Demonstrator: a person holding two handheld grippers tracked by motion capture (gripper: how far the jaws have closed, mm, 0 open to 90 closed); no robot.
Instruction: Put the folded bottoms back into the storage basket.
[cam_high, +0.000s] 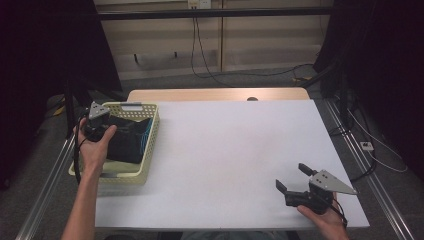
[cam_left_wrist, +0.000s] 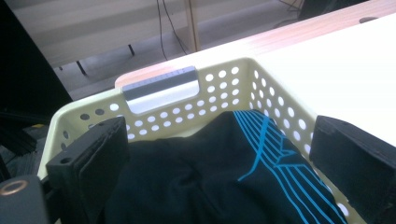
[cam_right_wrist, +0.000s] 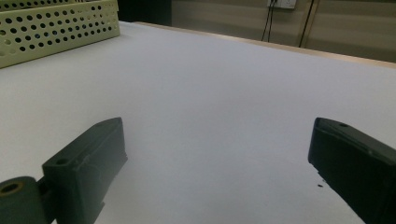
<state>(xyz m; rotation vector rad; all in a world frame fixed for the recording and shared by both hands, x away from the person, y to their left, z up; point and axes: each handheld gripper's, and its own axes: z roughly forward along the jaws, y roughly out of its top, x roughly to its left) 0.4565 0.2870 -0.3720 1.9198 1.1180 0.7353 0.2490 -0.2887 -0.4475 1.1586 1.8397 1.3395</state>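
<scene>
A pale yellow perforated basket (cam_high: 152, 131) stands at the table's left edge. In it lies a bundled black garment (cam_high: 127, 142) with blue stripes. My left gripper (cam_high: 100, 124) hangs over the basket's left side, held in a hand. In the left gripper view its jaws (cam_left_wrist: 217, 135) stand wide open above the garment (cam_left_wrist: 196, 177), and the pads do not press on the cloth. The basket's far wall (cam_left_wrist: 210, 93) carries a grey handle. My right gripper (cam_high: 291, 176) rests low over the table's near right corner, open, with nothing between its fingers (cam_right_wrist: 219, 133).
The white table top (cam_high: 235, 145) stretches between the basket and the right gripper. A wooden strip (cam_high: 215, 94) runs along its far edge. In the right gripper view the basket's side (cam_right_wrist: 56, 28) stands far off at the upper left. Cables hang behind the table.
</scene>
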